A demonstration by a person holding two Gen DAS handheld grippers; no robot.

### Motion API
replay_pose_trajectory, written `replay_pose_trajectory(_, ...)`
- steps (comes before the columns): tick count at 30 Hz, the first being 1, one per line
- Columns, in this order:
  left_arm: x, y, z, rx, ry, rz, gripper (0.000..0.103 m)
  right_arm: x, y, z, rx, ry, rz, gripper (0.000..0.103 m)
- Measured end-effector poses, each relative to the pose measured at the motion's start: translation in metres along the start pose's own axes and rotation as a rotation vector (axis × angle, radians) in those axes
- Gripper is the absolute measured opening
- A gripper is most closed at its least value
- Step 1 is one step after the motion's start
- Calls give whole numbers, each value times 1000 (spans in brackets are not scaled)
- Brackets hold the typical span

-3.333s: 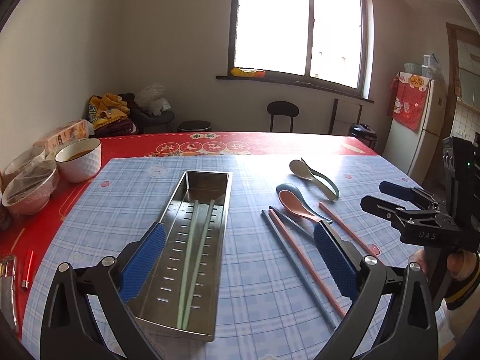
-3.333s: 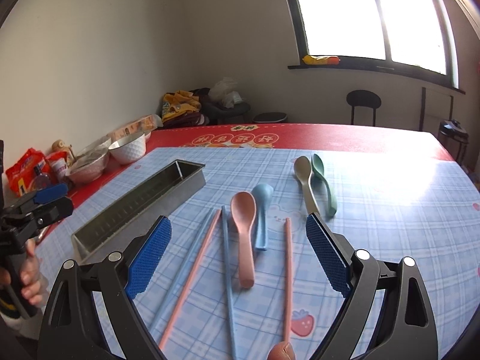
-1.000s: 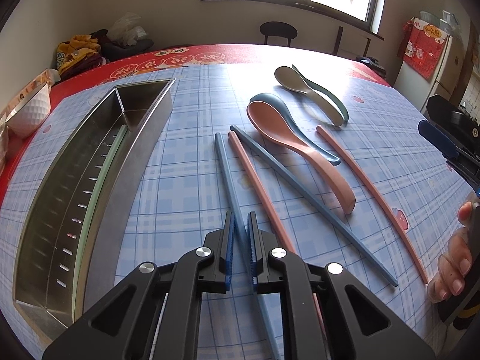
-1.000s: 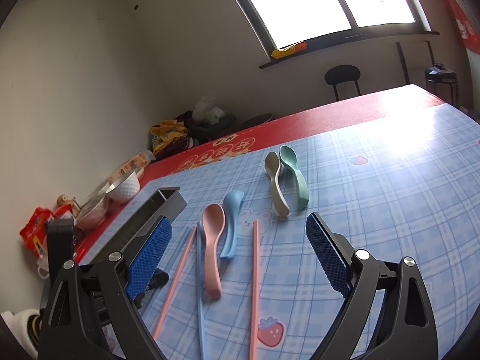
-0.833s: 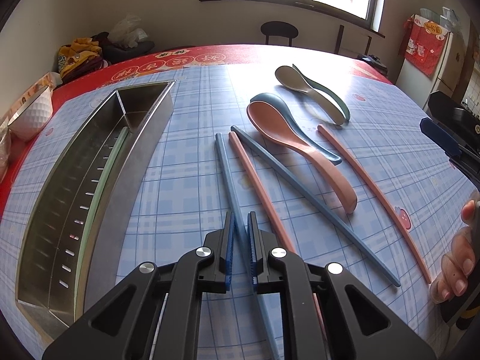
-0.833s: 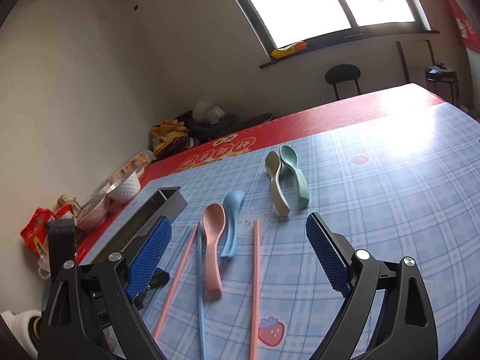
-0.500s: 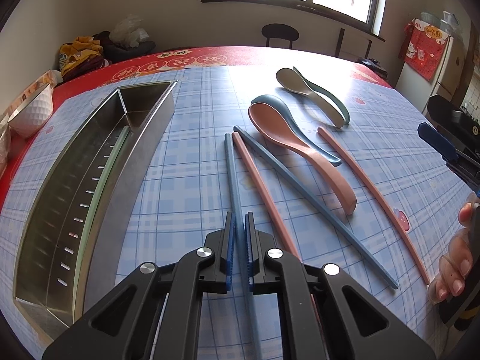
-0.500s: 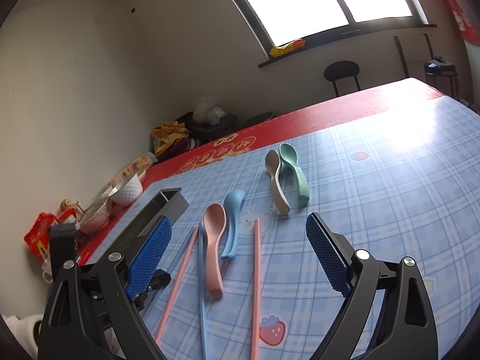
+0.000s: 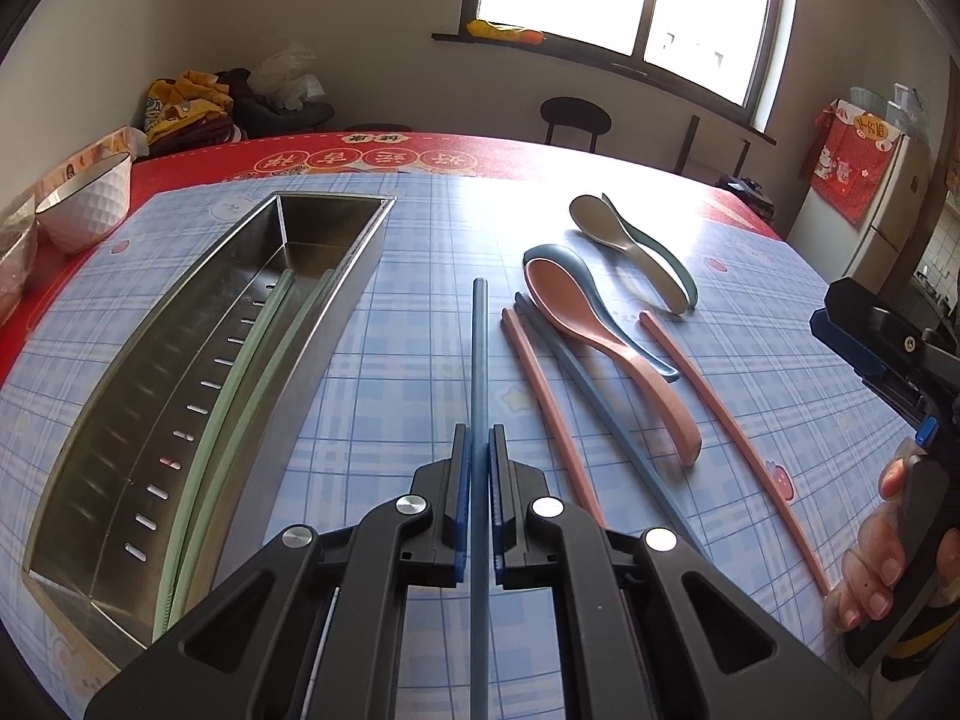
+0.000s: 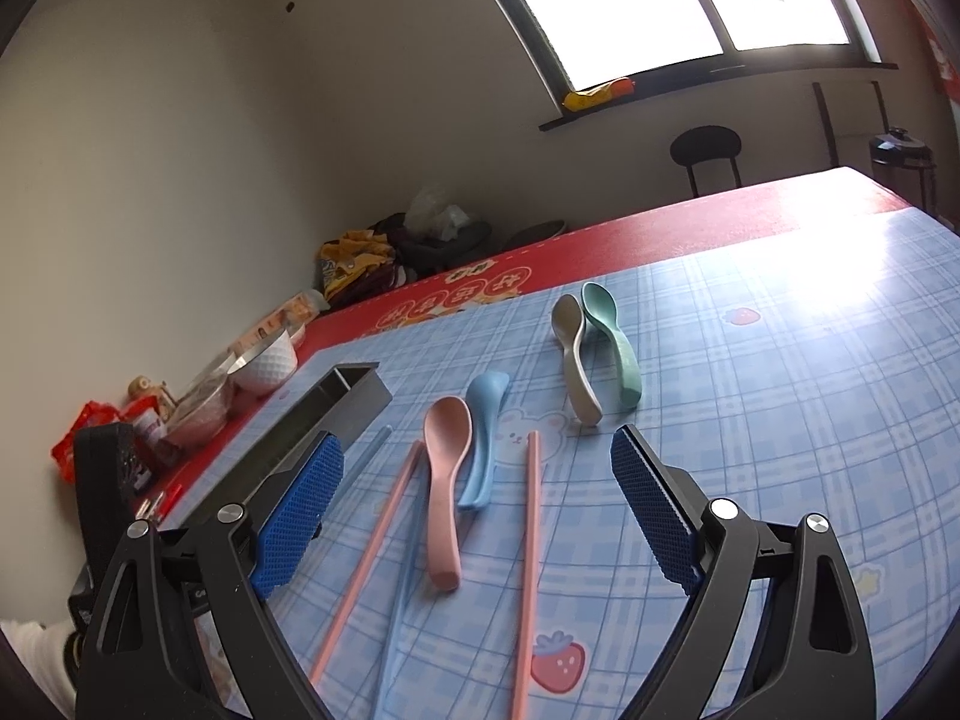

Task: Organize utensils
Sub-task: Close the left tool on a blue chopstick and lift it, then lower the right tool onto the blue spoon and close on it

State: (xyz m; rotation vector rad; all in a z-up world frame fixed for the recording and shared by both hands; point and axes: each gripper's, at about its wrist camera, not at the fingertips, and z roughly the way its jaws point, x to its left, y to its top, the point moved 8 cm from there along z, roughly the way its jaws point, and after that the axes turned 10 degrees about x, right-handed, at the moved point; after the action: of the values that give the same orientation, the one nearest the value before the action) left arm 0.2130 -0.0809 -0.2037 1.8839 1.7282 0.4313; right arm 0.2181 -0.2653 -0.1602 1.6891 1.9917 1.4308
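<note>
My left gripper (image 9: 478, 450) is shut on a blue chopstick (image 9: 478, 354), which points straight ahead, lifted off the blue checked cloth. To its left lies the long steel tray (image 9: 360, 240) holding two green chopsticks (image 9: 240, 384). Right of the held stick lie a pink chopstick (image 9: 543, 396), a second blue chopstick (image 9: 606, 420), a pink spoon (image 9: 576, 312) over a blue spoon (image 9: 606, 306), another pink chopstick (image 9: 720, 414), and beige (image 9: 624, 246) and green spoons. My right gripper (image 10: 477, 510) stands open above the pink spoon (image 10: 444, 450) and blue spoon (image 10: 483, 420), with nothing between its fingers.
White and covered bowls (image 9: 90, 198) sit on the red table edge at far left, with snack packets (image 10: 90, 426) nearby. A hand (image 9: 882, 564) holds the right gripper's handle at the right edge. A black stool (image 9: 576, 117) stands beyond the table.
The left gripper closed fully on the blue chopstick and lifted it; its far tip swung away from the pink chopstick toward the tray. The right gripper stayed put.
</note>
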Motion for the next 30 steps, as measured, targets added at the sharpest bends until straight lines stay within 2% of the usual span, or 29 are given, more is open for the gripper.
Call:
replay_pose_trajectory(2,1,1,-3,-15,1,-6,6,3,-1,5,24,7,-12,71)
replay_pose_trajectory(3,2,1,-5,-23,-1,-10,6,2,-2,9,46,6,-11,69)
replay_pose_trajectory(5,4,2,-7,-34,-6,-23,6,0,-3,16,80,-6,-1,54)
replay_pose_trajectory(10,6,2,-12,-54,-36,-37,6,1,-5,36,191,-79,-21,37)
replay_pose_trajectory(13,5,1,-14,-64,-51,-34,6,8,-5,53,264,-130,-67,33)
replay_pose_trajectory(16,6,2,-15,-71,-73,-38,6,14,0,69,308,-200,-126,30)
replay_pose_trajectory(21,7,2,-18,-83,-113,-53,6,11,9,97,375,-279,-155,27)
replay_pose_trajectory(30,7,2,-21,-92,-151,-56,6,1,10,133,460,-291,-107,25)
